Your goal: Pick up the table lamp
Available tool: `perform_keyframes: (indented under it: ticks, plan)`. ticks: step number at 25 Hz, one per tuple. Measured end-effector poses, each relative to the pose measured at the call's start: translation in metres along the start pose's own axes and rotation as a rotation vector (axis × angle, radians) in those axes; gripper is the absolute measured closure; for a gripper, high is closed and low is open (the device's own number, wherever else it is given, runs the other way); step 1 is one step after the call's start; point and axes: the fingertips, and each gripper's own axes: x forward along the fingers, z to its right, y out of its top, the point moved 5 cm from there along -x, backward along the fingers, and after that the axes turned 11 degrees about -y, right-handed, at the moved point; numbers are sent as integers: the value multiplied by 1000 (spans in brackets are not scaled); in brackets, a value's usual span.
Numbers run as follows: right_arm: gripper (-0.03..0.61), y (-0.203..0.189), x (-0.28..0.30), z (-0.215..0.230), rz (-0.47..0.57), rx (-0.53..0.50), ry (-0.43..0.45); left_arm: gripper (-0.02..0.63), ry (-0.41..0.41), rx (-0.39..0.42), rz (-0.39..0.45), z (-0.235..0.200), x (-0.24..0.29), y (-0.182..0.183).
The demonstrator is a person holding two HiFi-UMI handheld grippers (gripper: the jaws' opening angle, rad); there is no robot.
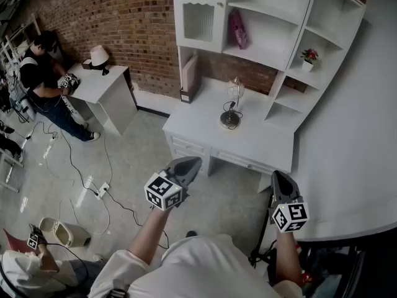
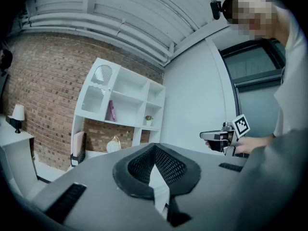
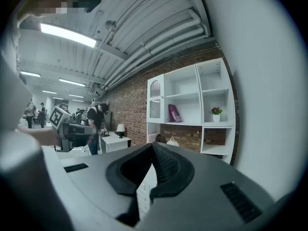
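The table lamp (image 1: 232, 103), a clear glass dome on a round dark base, stands on the white desk (image 1: 260, 143) below the hutch. It also shows small and far off as the lamp (image 2: 113, 144) in the left gripper view and the lamp (image 3: 172, 141) in the right gripper view. My left gripper (image 1: 193, 165) hovers over the floor in front of the desk's left drawers, jaws shut and empty. My right gripper (image 1: 278, 179) hangs off the desk's front right corner, also shut with nothing in it. Both are well short of the lamp.
A white hutch (image 1: 267, 17) holds a pink item (image 1: 237, 28) and a potted plant (image 1: 308, 56); a folder (image 1: 189, 76) leans at the desk's left. A person (image 1: 42, 73) stands at a second white table (image 1: 102, 89) bearing a shaded lamp (image 1: 99, 56). Cables (image 1: 93, 185) cross the floor. A white wall (image 1: 353, 135) runs along the right.
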Motion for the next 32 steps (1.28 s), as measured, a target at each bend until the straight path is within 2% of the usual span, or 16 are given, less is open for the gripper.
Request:
perform_keyframes:
  ticks: [16,21,27,30,32]
  plan:
    - [568,2,4,-6,2,20,16,600,-25,-20,-8,1,7,0]
    - [566,-5,4,-8,-4,48,9,600,-60,-21,21,5,6,1]
    - [506,-11,8,-17,-20,66,6,565,-57,-51,28,-2,-3,-7]
    - [447,-12,11,-23,-32,67,14,512,-55,-73,32,-8,-8,-8]
    - [432,-12,13,-27,-34,65,19,479,-65,-92,40,-12,-11,-8]
